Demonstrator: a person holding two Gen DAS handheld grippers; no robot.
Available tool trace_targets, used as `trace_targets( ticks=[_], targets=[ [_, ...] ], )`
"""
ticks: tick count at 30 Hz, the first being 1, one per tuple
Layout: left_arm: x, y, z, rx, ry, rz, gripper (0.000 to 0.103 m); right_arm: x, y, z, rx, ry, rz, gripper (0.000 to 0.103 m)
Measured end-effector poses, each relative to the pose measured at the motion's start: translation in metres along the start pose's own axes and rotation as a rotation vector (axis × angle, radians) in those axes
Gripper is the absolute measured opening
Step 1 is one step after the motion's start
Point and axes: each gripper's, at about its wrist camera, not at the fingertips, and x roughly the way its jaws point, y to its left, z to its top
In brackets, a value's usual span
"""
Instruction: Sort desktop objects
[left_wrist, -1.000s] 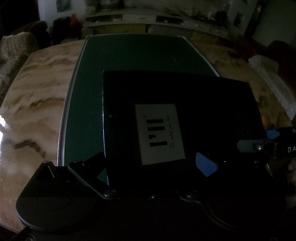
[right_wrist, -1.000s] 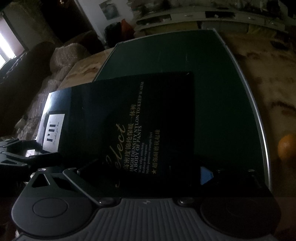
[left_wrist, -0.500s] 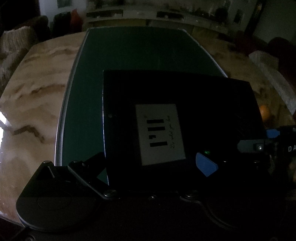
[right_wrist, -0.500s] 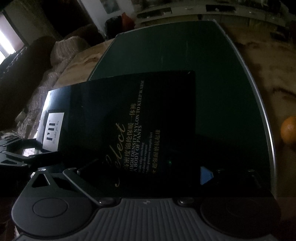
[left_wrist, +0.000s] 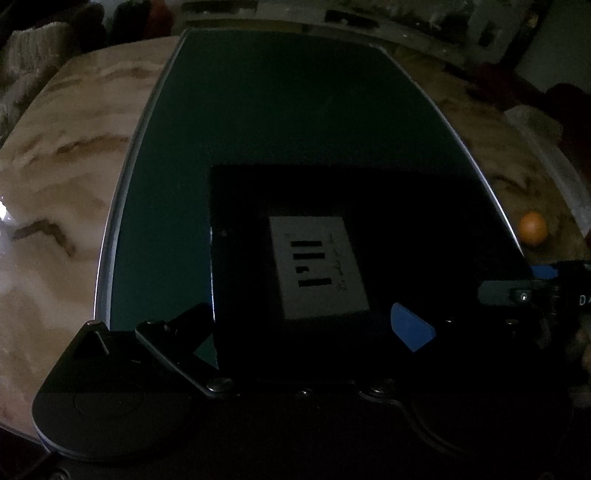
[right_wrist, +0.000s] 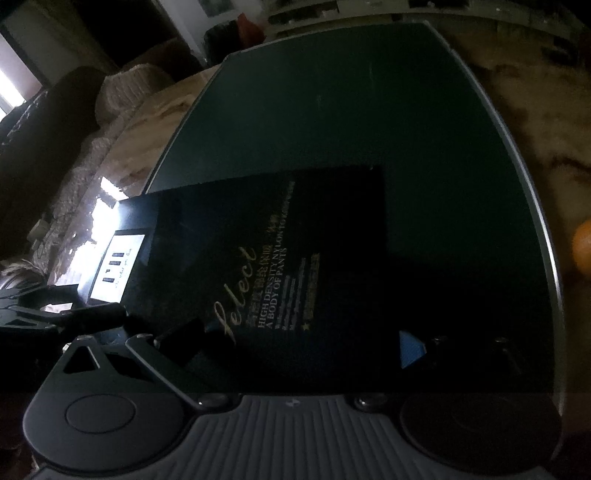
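Observation:
A flat black box (left_wrist: 369, 229) with a white label (left_wrist: 319, 266) is held over the green mat (left_wrist: 295, 110). My left gripper (left_wrist: 303, 325) is shut on the label end, one dark finger at the left and a blue pad (left_wrist: 412, 326) at the right. In the right wrist view the same box (right_wrist: 295, 240) shows gold "Select" lettering, and my right gripper (right_wrist: 295, 343) is shut on that end. Each gripper appears in the other's view: the right gripper (left_wrist: 517, 291) at the box's right edge, the left gripper (right_wrist: 55, 317) by the label (right_wrist: 118, 266).
The mat lies on a marble table (left_wrist: 55, 166). An orange (left_wrist: 533, 228) sits on the marble just off the mat's right edge, also in the right wrist view as the orange (right_wrist: 583, 247). A white bag (left_wrist: 546, 147) lies at the far right. A cushioned seat (right_wrist: 122, 92) stands beyond the table's left side.
Both grippers have carried the box forward over the mat, with no change in grip. The mat's far edge sits higher in both views, and the orange has come into the left view.

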Motion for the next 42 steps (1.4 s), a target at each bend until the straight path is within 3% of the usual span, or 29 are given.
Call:
trace_targets(
  ticks=[31,34,37,42],
  targets=[
    [-0.016,0.02,-0.026,-0.042,-0.01,-0.075,0.103,-0.029,-0.025,-0.045,0.016,-0.044,0.114,0.103],
    [-0.023,0.023,-0.031,-0.045,-0.024,-0.078,0.103,-0.037,-0.023,-0.056,-0.027,-0.067,0.098,0.103],
    [-0.025,0.024,-0.038,-0.044,-0.028,-0.079,0.103,-0.039,-0.009,-0.073,-0.16,-0.08,-0.002,0.103],
    [-0.019,0.021,-0.053,-0.035,-0.006,-0.099,0.103,-0.025,0.01,-0.093,-0.326,-0.028,-0.049,0.103]
  ],
)
